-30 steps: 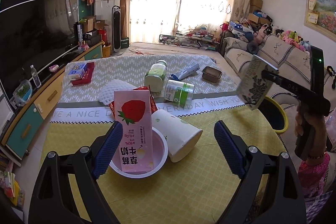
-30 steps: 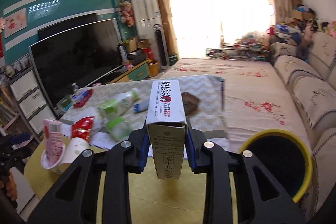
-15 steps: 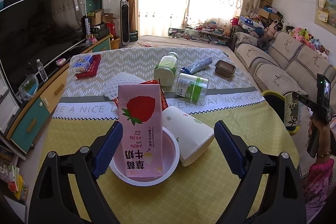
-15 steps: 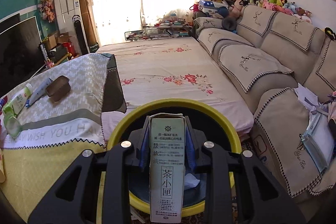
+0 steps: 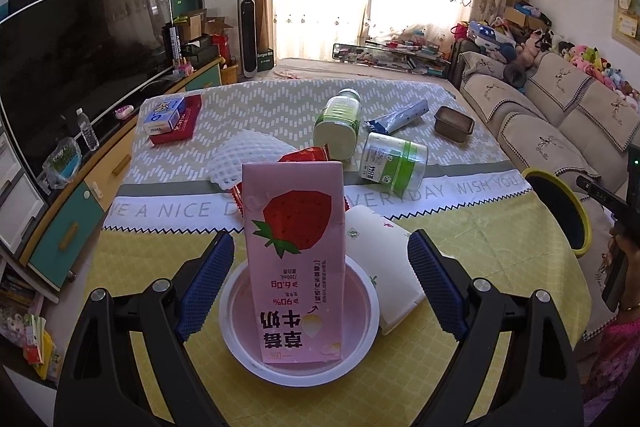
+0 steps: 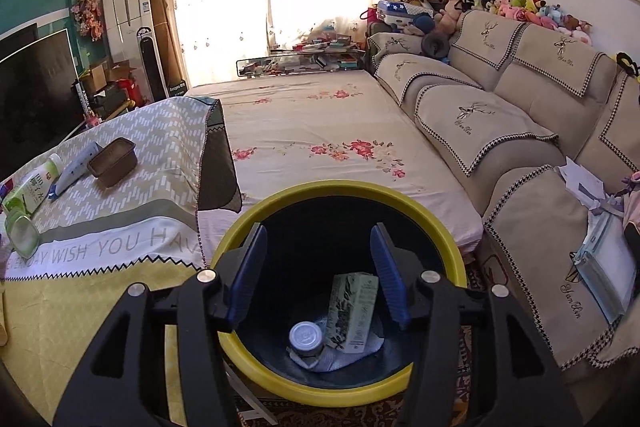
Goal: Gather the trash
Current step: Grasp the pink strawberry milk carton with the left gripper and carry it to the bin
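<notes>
My right gripper (image 6: 318,273) hangs over the yellow-rimmed black bin (image 6: 280,389); its jaws are opening with nothing between them. The green tea carton (image 6: 352,313) lies inside the bin beside a small can (image 6: 306,337). My left gripper (image 5: 320,287) is open, its blue pads either side of the pink strawberry milk carton (image 5: 298,255), not touching it. That carton stands upside down in a white bowl (image 5: 240,347). A tipped white paper cup (image 5: 380,263) lies against the bowl. The bin (image 5: 560,211) also shows at the table's right edge.
Further back on the table lie a red snack wrapper (image 5: 304,155), white foam netting (image 5: 244,159), two green-white bottles (image 5: 338,127) (image 5: 394,161), a blue tube (image 5: 398,117), a brown tray (image 5: 454,123) and a boxed pack (image 5: 166,115). A sofa (image 6: 520,131) runs along the right.
The right gripper swung from the table to over the bin, then let go of the tea carton, which dropped in. The left gripper moved closer to the pink carton.
</notes>
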`<state>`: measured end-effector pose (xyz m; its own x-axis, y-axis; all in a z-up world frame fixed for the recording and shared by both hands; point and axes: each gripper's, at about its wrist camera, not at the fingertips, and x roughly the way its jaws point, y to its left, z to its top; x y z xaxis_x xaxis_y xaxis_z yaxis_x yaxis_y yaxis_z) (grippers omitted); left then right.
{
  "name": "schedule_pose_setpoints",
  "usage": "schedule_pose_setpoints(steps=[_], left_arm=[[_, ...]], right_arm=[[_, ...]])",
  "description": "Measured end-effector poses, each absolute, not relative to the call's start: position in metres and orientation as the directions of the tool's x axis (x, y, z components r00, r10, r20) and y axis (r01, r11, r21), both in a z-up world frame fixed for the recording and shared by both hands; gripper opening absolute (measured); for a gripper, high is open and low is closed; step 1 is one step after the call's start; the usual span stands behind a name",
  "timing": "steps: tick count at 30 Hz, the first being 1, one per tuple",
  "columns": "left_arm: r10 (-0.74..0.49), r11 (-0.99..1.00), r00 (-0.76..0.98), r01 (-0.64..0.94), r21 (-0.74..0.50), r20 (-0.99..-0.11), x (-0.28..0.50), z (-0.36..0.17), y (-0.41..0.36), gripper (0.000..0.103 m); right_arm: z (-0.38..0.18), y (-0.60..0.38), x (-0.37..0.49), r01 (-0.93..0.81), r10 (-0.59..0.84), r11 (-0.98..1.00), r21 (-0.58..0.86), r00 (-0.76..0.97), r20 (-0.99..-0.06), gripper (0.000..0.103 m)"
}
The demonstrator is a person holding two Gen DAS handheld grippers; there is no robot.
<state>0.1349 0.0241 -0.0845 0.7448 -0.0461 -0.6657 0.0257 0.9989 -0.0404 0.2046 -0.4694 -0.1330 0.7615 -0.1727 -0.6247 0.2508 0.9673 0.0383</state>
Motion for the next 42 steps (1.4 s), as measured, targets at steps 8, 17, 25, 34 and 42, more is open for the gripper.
schedule_pose_setpoints(steps=[8, 17, 25, 34, 42], left_arm=[[-0.031, 0.999, 0.749, 0.014, -0.031, -0.661, 0.147, -0.085, 0.029, 0.087], [-0.022, 1.000, 0.730, 0.006, -0.027, -0.683, 0.157, -0.093, 0.027, 0.065], [-0.015, 1.000, 0.727, 0.000, -0.023, -0.687, 0.159, -0.094, 0.026, 0.052], [-0.021, 0.999, 0.741, -0.001, -0.032, -0.671, 0.153, -0.088, 0.026, 0.051], [-0.003, 1.000, 0.782, -0.013, -0.021, -0.624, 0.140, -0.065, 0.029, 0.051]], right_arm=[[-0.130, -0.457, 0.194, 0.223, -0.148, 0.974, 0.043, 0.765, -0.627, 0.054], [-0.128, -0.448, 0.195, 0.199, -0.129, 0.979, 0.040, 0.765, -0.631, 0.054], [-0.130, -0.449, 0.196, 0.198, -0.127, 0.979, 0.042, 0.761, -0.636, 0.055], [-0.130, -0.447, 0.196, 0.191, -0.120, 0.981, 0.045, 0.763, -0.635, 0.055], [-0.128, -0.449, 0.193, 0.193, -0.117, 0.980, 0.053, 0.765, -0.634, 0.055]])
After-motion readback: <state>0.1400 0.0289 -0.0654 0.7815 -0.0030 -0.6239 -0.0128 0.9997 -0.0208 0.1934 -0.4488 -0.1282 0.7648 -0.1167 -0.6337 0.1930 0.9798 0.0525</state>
